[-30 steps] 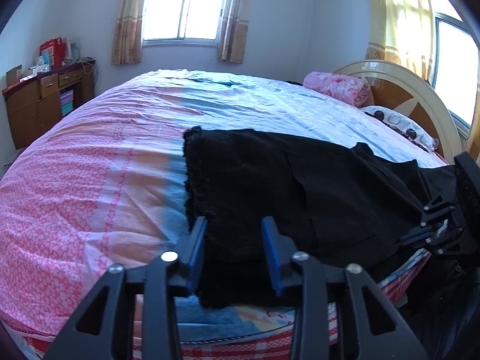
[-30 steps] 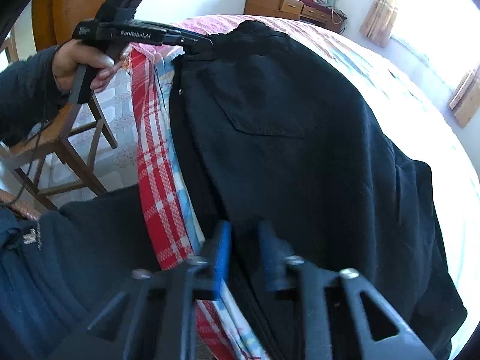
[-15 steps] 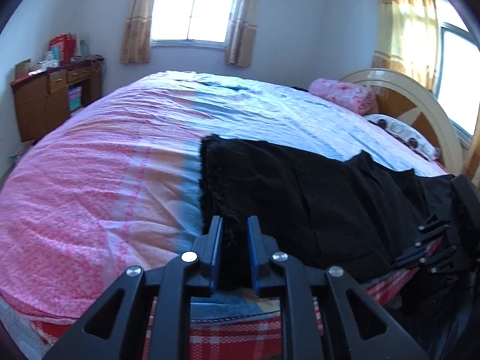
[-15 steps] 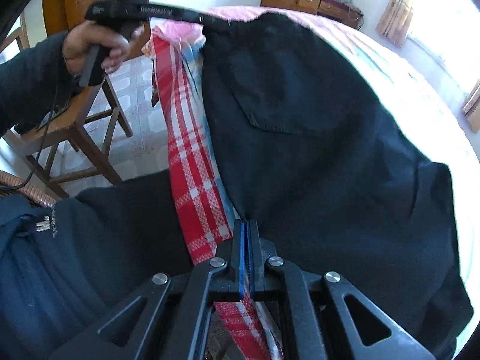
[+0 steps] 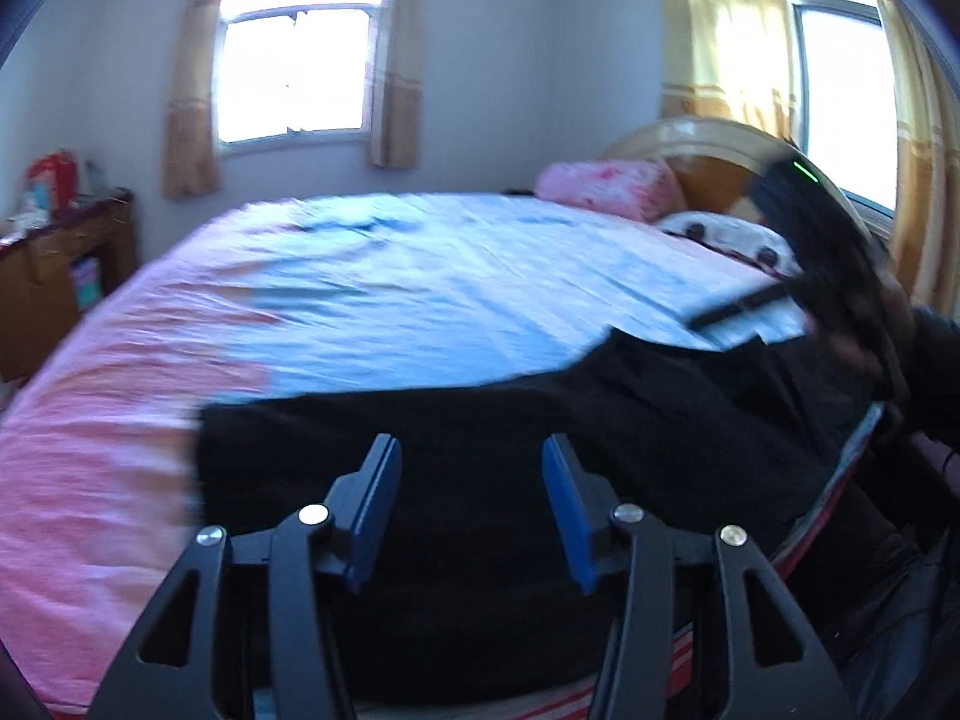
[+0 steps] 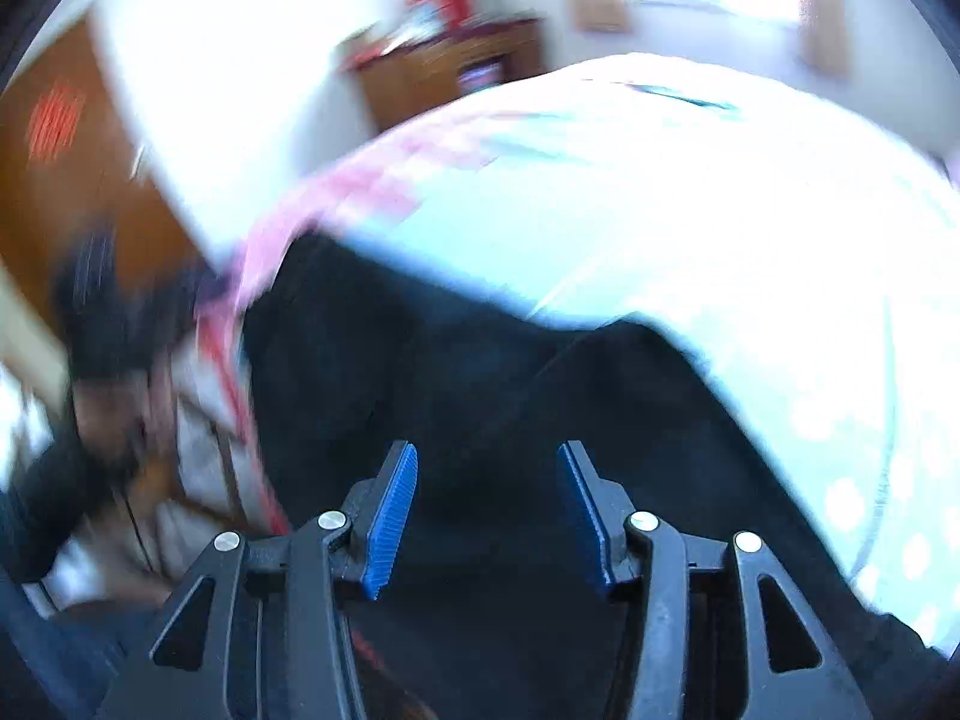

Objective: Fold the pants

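Note:
Black pants [image 5: 540, 438] lie flat along the near edge of the bed, and they also show in the right wrist view [image 6: 480, 372]. My left gripper [image 5: 471, 510] is open and empty, above the hem end of the pants. My right gripper [image 6: 486, 516] is open and empty, above the other end. In the left wrist view the right gripper's body [image 5: 822, 252] is raised at the far right, blurred by motion. The left hand shows blurred at the left of the right wrist view.
The bed sheet [image 5: 150, 420] is pink on the left and pale blue [image 5: 450, 288] further in. A pink pillow [image 5: 606, 186] and a wooden headboard [image 5: 708, 168] are at the back right. A wooden dresser [image 5: 54, 276] stands at the left wall.
Both grippers were shut on the near edge of the pants half a second ago; now both have opened, let go and lifted. Both views are blurred from fast motion.

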`<state>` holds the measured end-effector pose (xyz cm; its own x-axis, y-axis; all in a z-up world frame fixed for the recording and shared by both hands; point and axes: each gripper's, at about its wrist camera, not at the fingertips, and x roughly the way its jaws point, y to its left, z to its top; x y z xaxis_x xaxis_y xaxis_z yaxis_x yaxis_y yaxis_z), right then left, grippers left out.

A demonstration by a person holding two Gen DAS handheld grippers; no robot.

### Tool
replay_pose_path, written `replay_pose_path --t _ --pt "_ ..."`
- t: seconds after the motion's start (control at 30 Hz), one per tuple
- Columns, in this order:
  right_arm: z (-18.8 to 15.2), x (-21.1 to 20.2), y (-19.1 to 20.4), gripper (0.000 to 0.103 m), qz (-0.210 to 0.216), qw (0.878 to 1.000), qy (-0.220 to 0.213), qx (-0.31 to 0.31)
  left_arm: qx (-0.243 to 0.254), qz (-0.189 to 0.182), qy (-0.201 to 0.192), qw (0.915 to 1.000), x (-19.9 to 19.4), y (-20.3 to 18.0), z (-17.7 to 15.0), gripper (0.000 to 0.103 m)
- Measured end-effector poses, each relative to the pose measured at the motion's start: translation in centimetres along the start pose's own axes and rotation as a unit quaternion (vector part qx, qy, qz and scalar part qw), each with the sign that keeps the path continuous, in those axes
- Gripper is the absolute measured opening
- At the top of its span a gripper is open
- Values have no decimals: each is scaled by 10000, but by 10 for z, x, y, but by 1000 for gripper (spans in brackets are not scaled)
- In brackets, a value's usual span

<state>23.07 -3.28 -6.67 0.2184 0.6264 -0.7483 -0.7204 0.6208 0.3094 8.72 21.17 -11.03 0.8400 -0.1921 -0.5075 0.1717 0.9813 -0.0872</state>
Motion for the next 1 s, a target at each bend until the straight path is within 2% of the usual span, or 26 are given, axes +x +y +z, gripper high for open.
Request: replay_pose_path --t 0.07,0.2,0.27,0.3,0.33,0.37,0.43,0.5,0.57,0.67,0.73,0.87,0.97,1.0 --pt "21 13 -28 51 244 9976 140 628 74 -99 176 9998 18 -13 -2 52" --pt "37 50 -50 51 613 9908 525 1086 329 -142 485 9982 45 -36 -10 52" --pt "42 65 -56 51 498 9901 623 1158 379 -170 630 9972 52 -42 -14 53" --pt "43 70 -57 43 478 9896 647 1189 360 -187 726 9965 56 -42 -17 55" --pt "45 76 -60 19 542 9884 666 1254 333 -191 801 9961 60 -41 -20 57" --pt "45 78 -63 11 558 9878 646 1302 300 -212 883 9954 62 -41 -23 59" --pt "46 78 -68 8 497 9879 574 1353 335 -247 867 9954 63 -43 -26 61" --pt "47 81 -70 7 316 9892 486 1343 388 -305 870 9950 62 -45 -27 68" --pt "43 94 -74 7 160 9888 597 1357 453 -277 876 9947 59 -52 -28 71" --pt "42 91 -74 13 65 9901 578 1276 446 -237 875 9949 53 -58 -26 71" --pt "37 72 -71 53 -61 9903 512 1288 338 -344 801 9956 46 -65 -22 71" --pt "8 2 -68 55 -4 9916 108 1291 479 -520 699 9951 37 -88 -14 71" --pt "-33 -66 -87 55 -414 9865 -301 1558 690 -816 656 9921 41 -114 -4 72" --pt "-53 -94 -97 55 -625 9813 -450 1764 760 -949 654 9904 45 -124 -1 72"
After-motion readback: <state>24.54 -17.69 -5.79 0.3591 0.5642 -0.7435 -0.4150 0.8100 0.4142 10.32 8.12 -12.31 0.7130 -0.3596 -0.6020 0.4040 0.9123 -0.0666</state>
